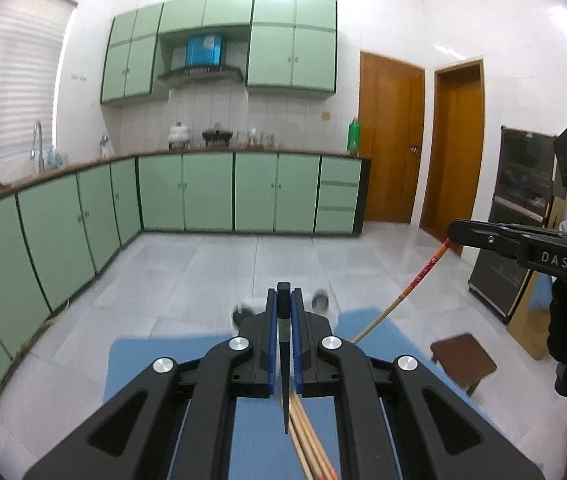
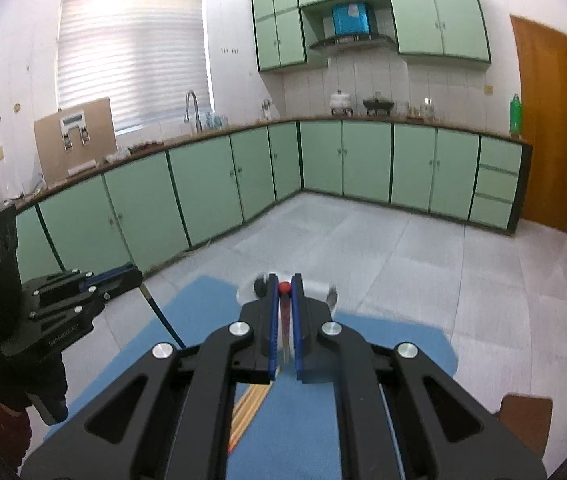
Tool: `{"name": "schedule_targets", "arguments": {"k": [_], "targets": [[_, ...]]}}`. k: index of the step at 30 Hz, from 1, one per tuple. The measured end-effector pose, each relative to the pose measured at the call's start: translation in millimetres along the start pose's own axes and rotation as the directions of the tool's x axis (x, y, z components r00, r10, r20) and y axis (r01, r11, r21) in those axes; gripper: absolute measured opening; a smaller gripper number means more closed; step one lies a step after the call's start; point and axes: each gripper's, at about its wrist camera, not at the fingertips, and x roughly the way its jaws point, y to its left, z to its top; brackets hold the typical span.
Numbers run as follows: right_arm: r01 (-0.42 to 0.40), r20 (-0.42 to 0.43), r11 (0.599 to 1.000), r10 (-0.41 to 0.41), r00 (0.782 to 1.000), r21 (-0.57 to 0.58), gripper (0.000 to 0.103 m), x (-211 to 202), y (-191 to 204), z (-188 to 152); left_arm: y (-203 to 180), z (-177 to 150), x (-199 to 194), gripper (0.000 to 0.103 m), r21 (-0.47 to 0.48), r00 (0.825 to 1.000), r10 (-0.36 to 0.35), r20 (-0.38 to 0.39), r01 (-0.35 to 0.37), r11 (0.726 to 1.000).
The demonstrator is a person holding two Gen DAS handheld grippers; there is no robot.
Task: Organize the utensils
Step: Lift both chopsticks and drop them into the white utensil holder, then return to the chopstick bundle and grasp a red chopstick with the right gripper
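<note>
Two grippers, one chopstick each: the left gripper (image 1: 283,300) is clamped on a black chopstick (image 1: 284,360), and the right gripper (image 2: 284,292) is clamped on a red-tipped chopstick (image 2: 284,287), both above the blue mat (image 2: 203,304). A few more wooden chopsticks (image 1: 307,440) lie below, count unclear. The white holder (image 2: 319,289) is blurred and mostly hidden.

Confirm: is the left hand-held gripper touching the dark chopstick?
Touching. In the left wrist view, the left hand-held gripper has its blue pads closed on the dark chopstick, with no gap showing on either side.
</note>
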Motion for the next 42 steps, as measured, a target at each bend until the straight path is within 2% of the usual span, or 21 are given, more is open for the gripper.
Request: {"name": "schedule_targets", "arguments": {"k": [3,7,11,15,18,25,29,31,34,35,38,42], "targets": [[0.010,0.038,1.000,-0.009,0.999,-0.012,0.005,3.2,-3.3,24.4,-4.2,27.8,3.7,0.006,0.014,0.997,0.001,0.071,-0.002,1.000],[0.035,0.045,0.999,-0.034,0.998,-0.027,0.005,21.3,-8.4,45.0,-4.9,61.3,19.4,0.006,0.029,0.986,0.035,0.163,-0.040,0.999],[0.061,0.027,0.998,-0.061,0.998,-0.026,0.005,50.0,-18.4,46.9,-1.3,72.4,46.4,0.006,0.027,0.978,0.068,0.195,-0.075,0.997],[0.069,-0.013,0.998,-0.069,0.998,-0.009,0.005,82.2,-27.6,38.0,7.2,61.0,82.9,0.006,-0.001,0.982,0.079,0.170,-0.080,0.997],[0.071,-0.043,0.997,-0.071,0.997,0.007,0.005,103.3,-32.3,30.0,15.1,48.0,106.1,0.006,-0.025,0.991,0.077,0.111,-0.074,0.997],[0.066,-0.131,0.997,-0.062,0.989,0.029,0.009,140.8,-34.6,12.4,19.1,20.5,131.4,0.007,-0.018,0.999,0.055,-0.001,-0.055,0.998],[0.082,-0.120,0.995,-0.074,0.990,0.056,0.027,134.8,-35.1,4.9,20.4,15.4,121.0,0.014,-0.021,0.999,0.041,-0.005,-0.041,0.999],[0.099,-0.100,0.993,-0.093,0.991,0.058,0.031,123.7,-36.1,2.0,20.7,13.8,111.5,0.019,-0.021,0.999,0.040,0.000,-0.040,0.999],[0.125,-0.071,0.991,-0.121,0.990,0.055,0.043,102.7,-34.7,-7.0,19.4,10.5,95.4,0.031,-0.020,0.999,0.044,-0.005,-0.044,0.999],[0.123,-0.066,0.991,-0.120,0.991,0.052,0.048,97.8,-34.6,-10.0,18.5,6.9,89.8,0.039,-0.023,0.999,0.045,-0.007,-0.045,0.999],[0.145,-0.054,0.988,-0.142,0.988,0.053,0.067,77.2,-31.1,-30.6,17.3,-9.6,69.3,0.054,-0.043,0.998,0.052,-0.025,-0.053,0.998],[0.166,-0.051,0.985,-0.164,0.985,0.052,0.086,51.9,-20.8,-72.1,16.6,-46.4,48.3,0.061,-0.080,0.995,0.046,-0.089,-0.054,0.995]]}}
